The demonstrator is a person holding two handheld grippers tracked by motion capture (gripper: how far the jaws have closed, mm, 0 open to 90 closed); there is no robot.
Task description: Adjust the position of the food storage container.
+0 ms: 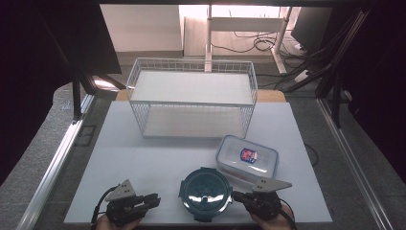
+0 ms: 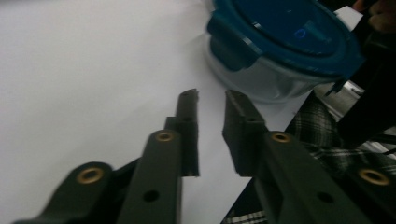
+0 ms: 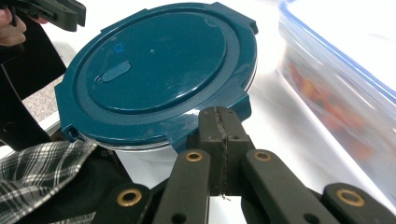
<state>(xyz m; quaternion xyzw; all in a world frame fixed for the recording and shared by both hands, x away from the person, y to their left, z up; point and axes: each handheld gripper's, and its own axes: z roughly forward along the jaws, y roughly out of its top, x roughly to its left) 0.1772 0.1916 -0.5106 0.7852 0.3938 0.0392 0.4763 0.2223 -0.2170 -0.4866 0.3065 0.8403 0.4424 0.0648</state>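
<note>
Round container point(image 1: 203, 192) — near rim cut off; rectangular box point(image 3: 345, 88) blurred

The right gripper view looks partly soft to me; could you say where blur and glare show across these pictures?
Right gripper view: the rectangular container is smeared, the round teal lid sharp. Left gripper view: the table is washed out white. High view: glare on the lid's centre, dark surroundings.

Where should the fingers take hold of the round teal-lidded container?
By the locking flaps at the lid's rim of the round container, one from each side: the lid is wide and flat, the glass wall below curved. The right gripper is already at its right edge.
</note>
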